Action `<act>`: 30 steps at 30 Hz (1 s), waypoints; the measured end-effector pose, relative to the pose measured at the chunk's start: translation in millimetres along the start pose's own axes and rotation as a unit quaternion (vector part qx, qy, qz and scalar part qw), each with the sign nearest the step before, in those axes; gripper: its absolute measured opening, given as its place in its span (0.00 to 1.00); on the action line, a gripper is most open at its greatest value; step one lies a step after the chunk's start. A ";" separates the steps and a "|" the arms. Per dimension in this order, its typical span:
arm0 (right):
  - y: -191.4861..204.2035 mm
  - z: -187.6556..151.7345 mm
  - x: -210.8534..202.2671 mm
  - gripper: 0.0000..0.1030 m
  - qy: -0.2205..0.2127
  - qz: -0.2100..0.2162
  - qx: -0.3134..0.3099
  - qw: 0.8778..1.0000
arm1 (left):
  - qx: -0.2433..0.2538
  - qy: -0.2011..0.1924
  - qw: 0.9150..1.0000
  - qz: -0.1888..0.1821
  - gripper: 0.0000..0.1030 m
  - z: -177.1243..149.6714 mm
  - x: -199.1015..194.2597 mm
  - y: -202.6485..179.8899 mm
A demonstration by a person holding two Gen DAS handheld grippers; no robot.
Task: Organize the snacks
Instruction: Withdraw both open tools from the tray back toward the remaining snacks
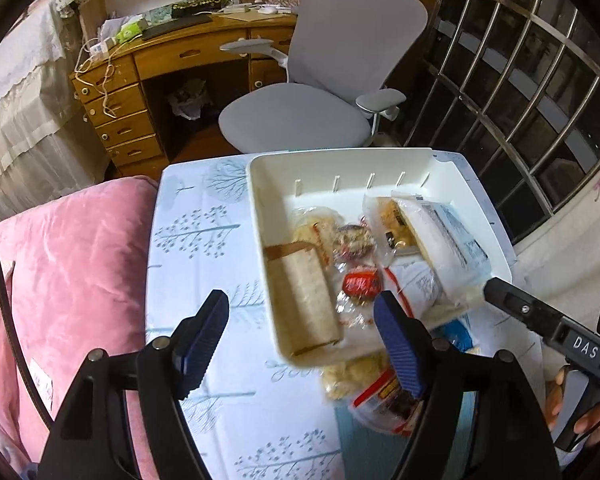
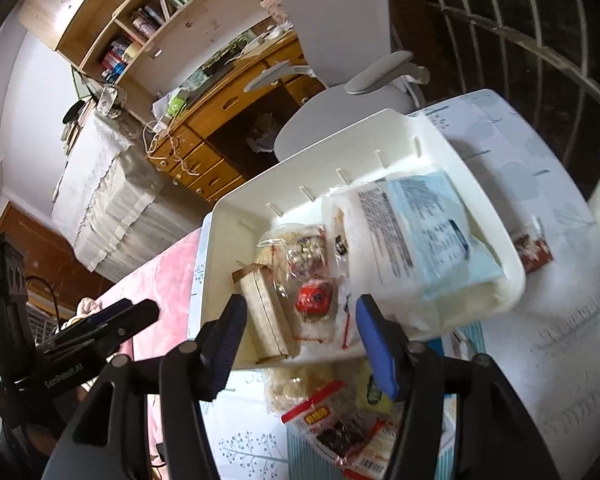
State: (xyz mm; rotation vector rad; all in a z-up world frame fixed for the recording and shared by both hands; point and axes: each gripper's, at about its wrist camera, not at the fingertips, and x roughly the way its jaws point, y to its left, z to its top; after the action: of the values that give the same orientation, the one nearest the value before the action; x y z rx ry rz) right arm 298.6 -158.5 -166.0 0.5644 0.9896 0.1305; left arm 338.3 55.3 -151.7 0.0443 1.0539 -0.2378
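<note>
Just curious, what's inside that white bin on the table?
The white bin holds a tan paper-wrapped roll, a small red packet, clear-wrapped snacks and a big white-and-blue bag. Whatever lies under that bag is hidden.

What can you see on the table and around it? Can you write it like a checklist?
Surface: table with a pale blue tree-print cover.
Job's things: white bin holding several snack packs, among them a brown paper-wrapped roll, a red snack and a big white-and-blue bag; more snack packs lie on the table in front of the bin.
Clutter: a dark red packet beside the bin.
Grippers: left gripper and right gripper both open, holding nothing.
Cables: cords dangling off the wooden desk.
Surroundings: grey chair, pink cushion, window bars.
</note>
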 end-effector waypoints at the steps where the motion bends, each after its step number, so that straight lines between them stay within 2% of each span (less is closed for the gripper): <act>1: 0.6 -7.1 -5.1 0.55 -0.001 -0.004 0.003 1.000 | -0.001 -0.002 1.000 0.000 0.72 -5.6 -4.9 4.6; 7: 8.9 -47.9 -31.6 0.55 -0.012 -0.014 0.011 1.000 | -0.011 -0.008 1.000 -0.002 0.72 -50.1 -37.9 34.6; 12: 15.9 -89.1 -53.1 0.55 -0.021 -0.027 0.018 0.999 | -0.027 -0.010 1.000 -0.008 0.74 -101.0 -64.5 58.2; 18: 19.1 -136.8 -73.4 0.55 -0.022 -0.037 0.031 0.999 | -0.048 0.024 0.998 -0.040 0.74 -162.5 -79.2 70.8; 24: 12.2 -173.6 -87.6 0.55 -0.012 -0.060 0.035 0.998 | -0.044 0.049 0.996 -0.061 0.75 -200.0 -85.3 52.2; 30: -2.6 -183.7 -96.8 0.57 -0.006 -0.088 0.024 0.996 | -0.043 0.055 0.993 -0.091 0.76 -209.5 -81.1 15.0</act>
State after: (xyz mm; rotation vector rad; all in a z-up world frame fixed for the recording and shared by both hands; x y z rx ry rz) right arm 94.0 -123.2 -171.3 0.5191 1.0276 -0.0551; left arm 124.1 115.3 -186.6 -0.1185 1.1792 -0.3574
